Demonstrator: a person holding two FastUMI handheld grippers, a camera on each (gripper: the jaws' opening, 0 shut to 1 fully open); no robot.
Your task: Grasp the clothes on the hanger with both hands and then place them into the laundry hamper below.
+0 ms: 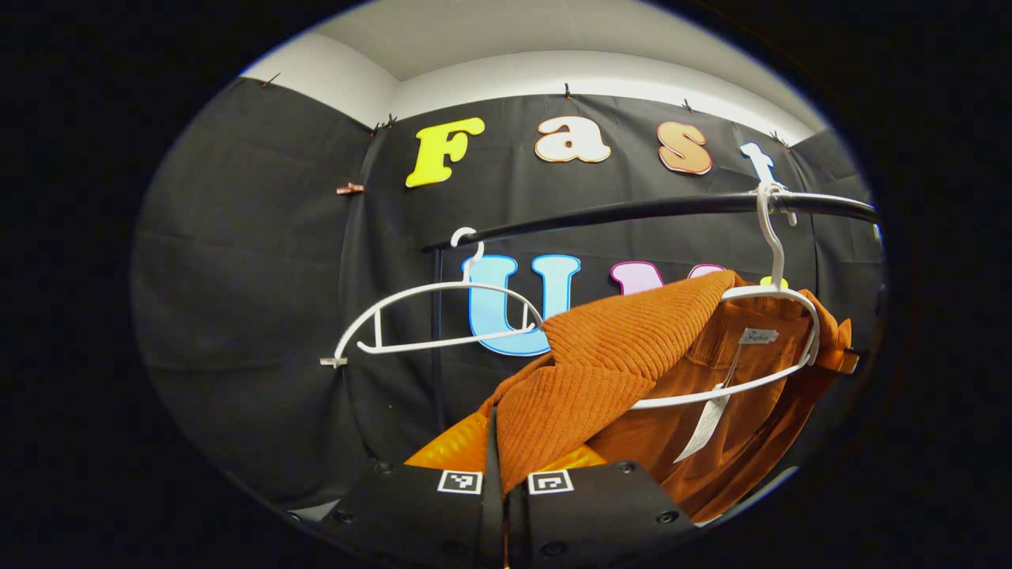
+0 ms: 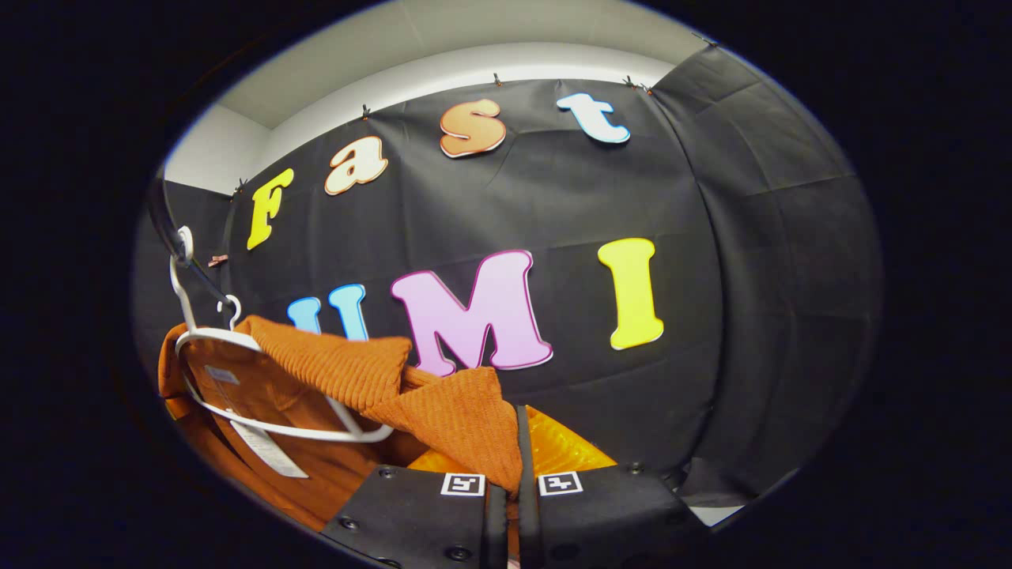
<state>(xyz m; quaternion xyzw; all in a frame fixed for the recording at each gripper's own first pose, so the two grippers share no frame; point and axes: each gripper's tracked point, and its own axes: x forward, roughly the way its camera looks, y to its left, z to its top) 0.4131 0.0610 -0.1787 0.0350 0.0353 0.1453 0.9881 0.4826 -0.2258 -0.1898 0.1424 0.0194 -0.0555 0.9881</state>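
Left gripper view: left gripper (image 1: 504,474) clamped narrow on a fold of orange sweater (image 1: 601,371), cloth rising from between the fingers up and right to a white hanger (image 1: 779,316) on the black rail (image 1: 632,212). Bare second hanger (image 1: 431,320) farther left.

Right gripper view: right gripper (image 2: 512,478) pinched on the sweater (image 2: 466,423) too, the rest draped left over its hanger (image 2: 237,379).

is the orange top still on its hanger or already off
Partly on. One shoulder of the orange top still drapes over the white hanger on the rail; the left gripper and right gripper pinch it.
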